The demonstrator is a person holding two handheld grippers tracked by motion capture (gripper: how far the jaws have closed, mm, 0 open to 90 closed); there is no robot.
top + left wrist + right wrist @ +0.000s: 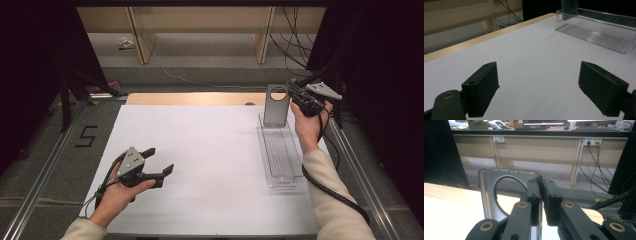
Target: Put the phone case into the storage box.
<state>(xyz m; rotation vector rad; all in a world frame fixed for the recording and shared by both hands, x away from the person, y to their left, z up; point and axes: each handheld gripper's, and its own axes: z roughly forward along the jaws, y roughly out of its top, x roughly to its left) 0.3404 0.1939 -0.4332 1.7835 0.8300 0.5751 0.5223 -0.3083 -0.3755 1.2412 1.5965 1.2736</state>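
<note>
A grey plate (276, 112) with a round hole stands upright at the far end of a clear ribbed tray (280, 150) on the right of the white table top (200, 150). My right gripper (292, 93) is shut on the plate's upper right edge. In the right gripper view the jaws (542, 192) pinch the thin edge of the plate (486, 195). My left gripper (161, 160) is held low over the near left of the table, open, with nothing between its fingers. The left gripper view shows its jaws (539, 87) wide apart above bare white surface, with the tray (594, 37) farther off.
A wooden strip (195, 98) borders the table's far edge. Metal rails (45, 170) run along both sides, and a "5" (87, 136) is marked on the floor at the left. Cables (292, 40) and wooden shelf legs (142, 45) lie beyond.
</note>
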